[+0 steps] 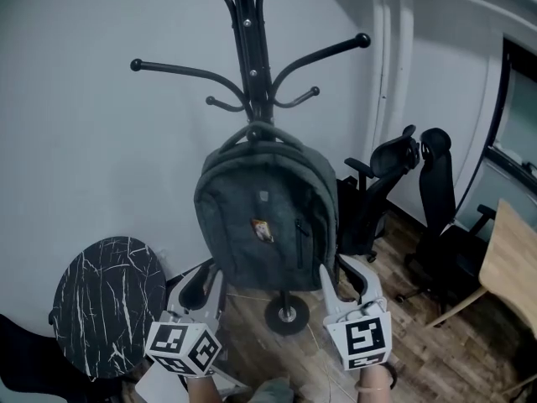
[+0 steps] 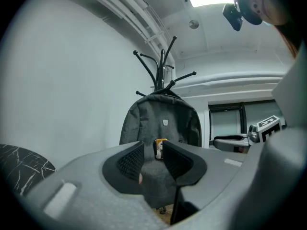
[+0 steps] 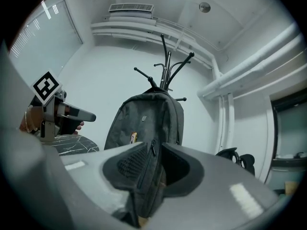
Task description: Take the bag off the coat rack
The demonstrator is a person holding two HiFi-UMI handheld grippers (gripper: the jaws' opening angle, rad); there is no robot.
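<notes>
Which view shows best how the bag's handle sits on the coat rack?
Head view. The handle arches clearly above the bag, against the pole of the coat rack. Both gripper views look from low down and show it only small and dark.

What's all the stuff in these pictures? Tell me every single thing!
backpack: one, dark grey, hanging on the coat rack
coat rack: one, black, in front of the white wall
round table: one, black with white veins, lower left
office chairs: two, black, right of the backpack
wooden table: one, light brown, far right edge
left tongs: one, grey, open, by the backpack's bottom left
right tongs: one, grey, open, by the backpack's bottom right
</notes>
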